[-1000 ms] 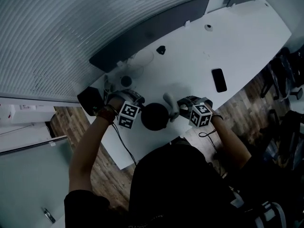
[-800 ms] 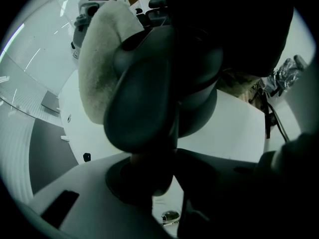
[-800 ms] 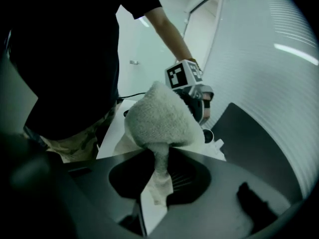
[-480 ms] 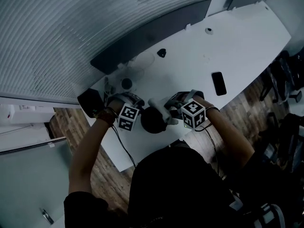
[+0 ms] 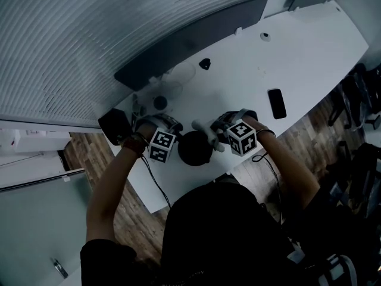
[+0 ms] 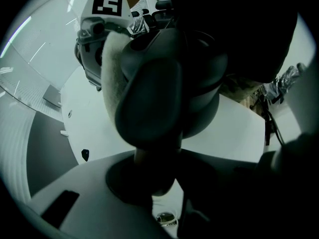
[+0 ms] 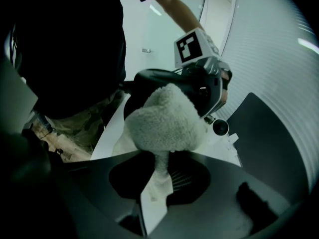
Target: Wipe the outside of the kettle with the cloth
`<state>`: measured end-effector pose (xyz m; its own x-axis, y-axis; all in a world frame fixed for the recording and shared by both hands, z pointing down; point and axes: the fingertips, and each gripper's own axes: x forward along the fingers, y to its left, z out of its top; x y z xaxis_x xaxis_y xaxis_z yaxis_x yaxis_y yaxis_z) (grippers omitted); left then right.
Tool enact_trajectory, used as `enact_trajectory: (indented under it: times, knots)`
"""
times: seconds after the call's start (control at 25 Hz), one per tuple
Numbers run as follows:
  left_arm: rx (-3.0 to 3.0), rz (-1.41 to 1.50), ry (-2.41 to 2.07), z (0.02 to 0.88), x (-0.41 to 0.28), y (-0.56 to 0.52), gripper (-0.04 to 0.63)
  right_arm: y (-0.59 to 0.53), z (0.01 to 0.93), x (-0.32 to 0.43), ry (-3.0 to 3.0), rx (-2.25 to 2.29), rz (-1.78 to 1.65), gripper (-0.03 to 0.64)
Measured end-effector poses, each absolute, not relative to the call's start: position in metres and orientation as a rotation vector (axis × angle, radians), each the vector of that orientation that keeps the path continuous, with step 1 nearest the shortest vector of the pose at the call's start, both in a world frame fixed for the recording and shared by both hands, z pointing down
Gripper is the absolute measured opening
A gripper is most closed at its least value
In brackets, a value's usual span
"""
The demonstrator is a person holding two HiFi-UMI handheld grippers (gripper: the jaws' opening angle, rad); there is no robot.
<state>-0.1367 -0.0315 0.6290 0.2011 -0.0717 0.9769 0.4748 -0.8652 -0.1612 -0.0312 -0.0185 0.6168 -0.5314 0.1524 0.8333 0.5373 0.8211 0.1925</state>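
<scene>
Kettle (image 6: 169, 68) is gripped by the handle in the left claw (image 6: 155, 183), cloth (image 7: 167, 118) is pinched in the right claw (image 7: 157, 183) and pressed against it

Left claw (image 6: 154, 183) clamped round handle of dark kettle (image 6: 172, 78), kettle body filling frame above. Fluffy white cloth (image 6: 110, 83) pressed on kettle's side, right claw (image 6: 97, 54) behind it. White table (image 6: 99, 128) beneath; small black object (image 6: 85, 154) near table's far edge.

Kettle (image 5: 193, 148) at near edge, dark box (image 5: 113, 126) left of it, phone (image 5: 277, 103) off right, bare tabletop (image 5: 309, 46) beyond
</scene>
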Motion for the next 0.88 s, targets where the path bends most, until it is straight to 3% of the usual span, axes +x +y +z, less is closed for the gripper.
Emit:
enact_trajectory:
  times: [0.44,0.68,0.88]
  knots:
    - [-2.092,-1.686,-0.357,0.629,-0.126,-0.036,0.13,-0.007,0.705,-0.02,-2.021,-0.492,-0.414,0.071]
    - [-2.117,-1.644,-0.393,0.627,-0.127,-0.034,0.13,-0.033,0.639,-0.006,-2.165,-0.342,-0.514,0.071]
    - [-2.102,-1.609,-0.454,0.627,-0.127,-0.033,0.13,-0.024,0.58,-0.033,-2.12,-0.554,-0.765,0.071]
